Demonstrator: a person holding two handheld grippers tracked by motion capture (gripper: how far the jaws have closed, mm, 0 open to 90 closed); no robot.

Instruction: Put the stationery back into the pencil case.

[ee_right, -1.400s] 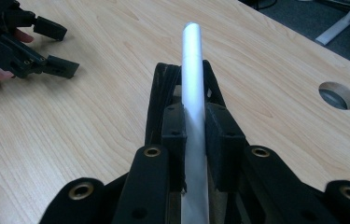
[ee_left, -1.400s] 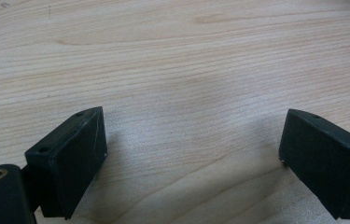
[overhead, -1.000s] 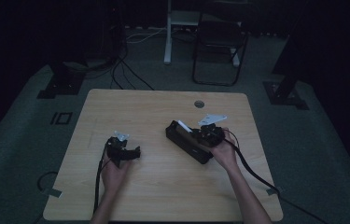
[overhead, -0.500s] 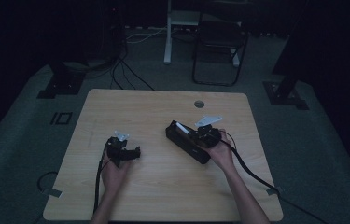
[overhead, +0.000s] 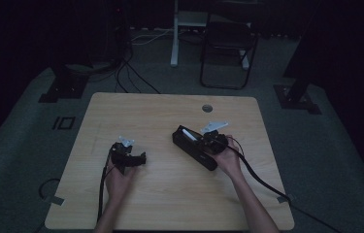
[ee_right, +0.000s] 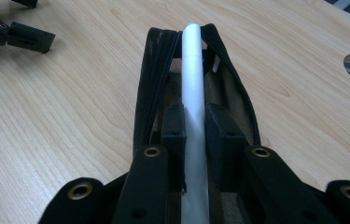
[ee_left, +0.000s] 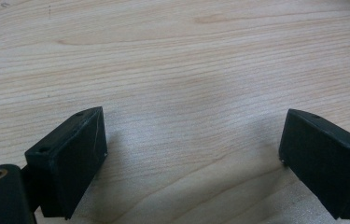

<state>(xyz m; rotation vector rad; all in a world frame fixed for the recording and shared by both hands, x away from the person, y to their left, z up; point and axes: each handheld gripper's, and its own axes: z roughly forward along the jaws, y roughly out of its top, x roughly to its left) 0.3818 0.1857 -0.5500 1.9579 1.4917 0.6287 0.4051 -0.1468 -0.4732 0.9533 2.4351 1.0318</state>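
Note:
A black zippered pouch [overhead: 192, 147] lies open on the wooden table [overhead: 170, 111], right of centre. A white pen [ee_right: 193, 70] lies lengthwise in the pouch's [ee_right: 156, 70] open mouth, its far tip at the end of the zipper. My right gripper [ee_right: 194, 114] is shut on the pen's near half, jaws dipped into the opening. In the high view the right gripper [overhead: 209, 142] sits over the pouch's right end, and the pen [overhead: 188, 134] shows as a pale streak. My left gripper [ee_left: 191, 140] rests low over bare wood, jaws wide apart and empty; it [overhead: 140, 159] lies left of the pouch.
A round cable hole [overhead: 207, 108] sits near the table's far edge. The left gripper [ee_right: 23, 35] lies beyond the pouch in the right gripper view. Cables trail off the near edge from both hands. A chair [overhead: 228, 53] and stands occupy the dark floor behind.
The right hand has shifted slightly along the pouch with the pen still gripped. The left hand and its gripper have stayed put.

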